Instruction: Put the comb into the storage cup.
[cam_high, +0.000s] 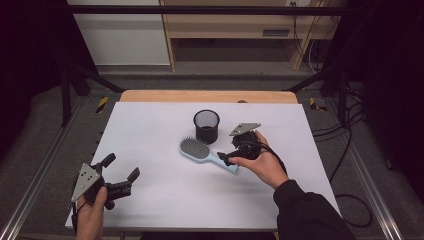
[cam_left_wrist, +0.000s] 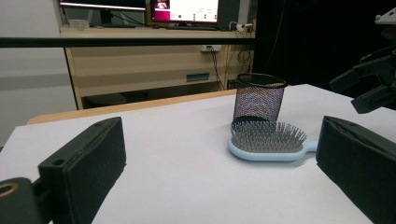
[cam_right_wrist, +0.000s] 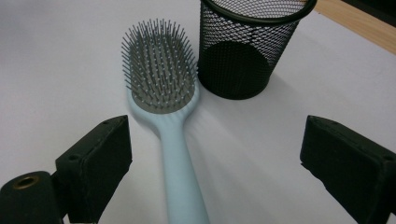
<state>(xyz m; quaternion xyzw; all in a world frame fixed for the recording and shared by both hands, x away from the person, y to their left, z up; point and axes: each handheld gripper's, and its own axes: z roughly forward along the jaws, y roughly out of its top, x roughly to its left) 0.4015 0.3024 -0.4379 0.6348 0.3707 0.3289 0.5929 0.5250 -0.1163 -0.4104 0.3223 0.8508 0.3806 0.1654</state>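
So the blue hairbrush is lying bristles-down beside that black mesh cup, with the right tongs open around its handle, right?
Not quite: the blue hairbrush lies bristles-up, as the right gripper view shows plainly. The rest holds: it lies beside the black mesh cup, and the right tongs are open, one jaw on each side of its handle.

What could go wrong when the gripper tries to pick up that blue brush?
1. The hairbrush lies right beside the mesh cup, so lifting it might bump the cup and tip it over.
2. The right gripper has its jaws open wide around the thin handle, nearer one jaw; closing might push it sideways or grip it crooked.
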